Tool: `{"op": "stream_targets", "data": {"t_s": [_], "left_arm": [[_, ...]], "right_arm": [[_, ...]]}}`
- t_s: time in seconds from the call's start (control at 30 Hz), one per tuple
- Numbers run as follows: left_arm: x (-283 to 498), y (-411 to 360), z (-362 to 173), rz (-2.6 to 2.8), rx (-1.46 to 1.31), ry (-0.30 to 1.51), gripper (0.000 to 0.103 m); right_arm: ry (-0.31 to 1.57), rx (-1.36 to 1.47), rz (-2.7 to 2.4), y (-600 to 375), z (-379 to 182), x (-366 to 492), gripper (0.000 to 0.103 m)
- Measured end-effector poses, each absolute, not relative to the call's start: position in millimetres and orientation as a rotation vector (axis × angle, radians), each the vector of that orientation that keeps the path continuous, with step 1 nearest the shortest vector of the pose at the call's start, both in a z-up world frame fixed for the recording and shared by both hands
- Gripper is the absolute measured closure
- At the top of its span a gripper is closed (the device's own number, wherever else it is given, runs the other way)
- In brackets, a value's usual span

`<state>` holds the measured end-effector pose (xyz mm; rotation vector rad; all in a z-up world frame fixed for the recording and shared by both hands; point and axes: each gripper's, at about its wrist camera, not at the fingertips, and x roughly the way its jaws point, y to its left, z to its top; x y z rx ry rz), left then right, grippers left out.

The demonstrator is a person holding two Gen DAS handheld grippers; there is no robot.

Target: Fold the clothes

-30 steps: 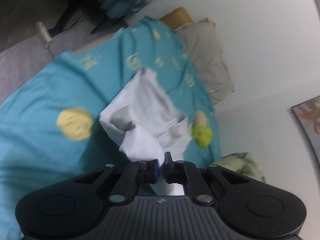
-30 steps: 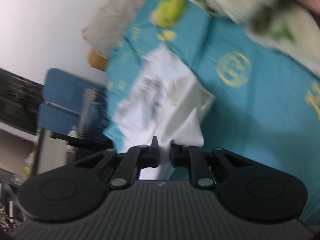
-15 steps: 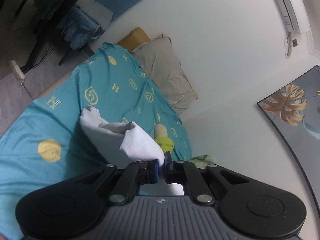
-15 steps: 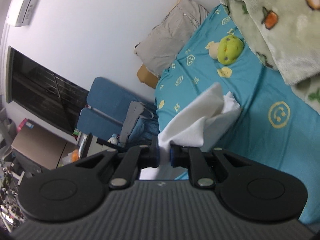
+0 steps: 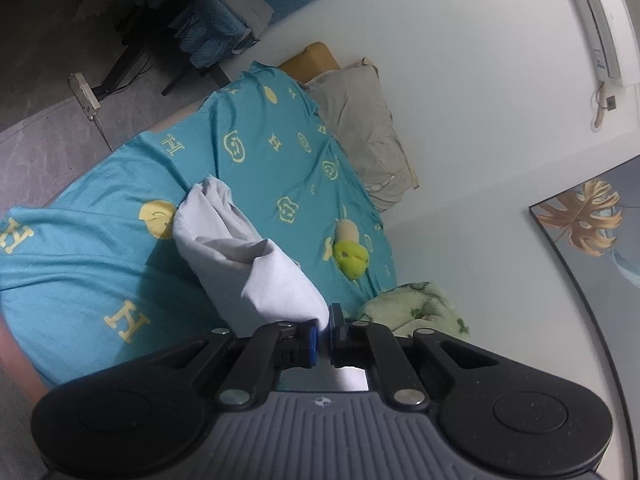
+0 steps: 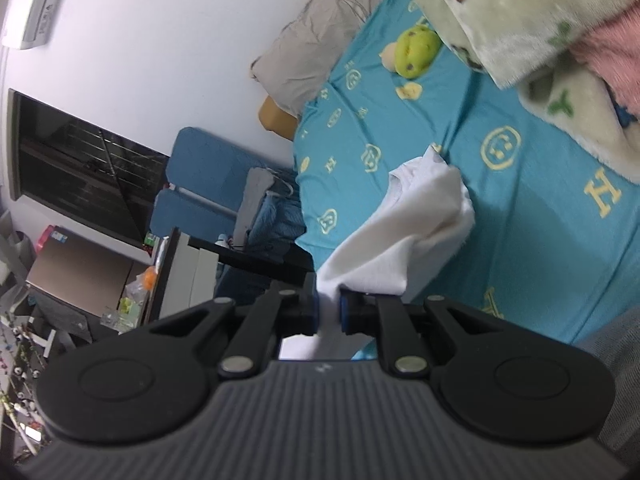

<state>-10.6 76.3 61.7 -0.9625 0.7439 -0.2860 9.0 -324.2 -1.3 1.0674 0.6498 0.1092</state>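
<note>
A white garment [image 5: 248,256] hangs bunched above the teal bed sheet [image 5: 100,272], held up at two points. My left gripper [image 5: 324,334] is shut on one pinched edge of it, the cloth trailing away to a far end that touches the sheet. In the right wrist view the same white garment [image 6: 404,232] drapes from my right gripper [image 6: 329,306], which is shut on another edge; its far corner rests on the teal sheet [image 6: 540,240].
A green plush toy [image 5: 350,256] and a beige pillow [image 5: 360,128] lie toward the bed's head by the wall. A fleecy green blanket [image 6: 500,20] is heaped at one side. A blue chair [image 6: 200,184], dark desk and clutter stand beside the bed.
Both grippers have lifted and tilted with the garment; it was spread and blurred a second ago and now hangs gathered into a long roll between them.
</note>
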Motion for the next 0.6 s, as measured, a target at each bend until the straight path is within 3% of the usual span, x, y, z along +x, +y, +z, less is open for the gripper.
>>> {"op": "stream_targets", "data": {"t_s": [0.27,0.6], "left_arm": [[47,67,42,-0.207,-0.972,0.783,0.097],[194,46,3,-0.117,-0.866,0.816,0.097]], "right_arm": [[0.7,1.084,0.076,-325,-23,55,0.09],[0.776,1.077,0.007,-328,-77,176,0.09]]}}
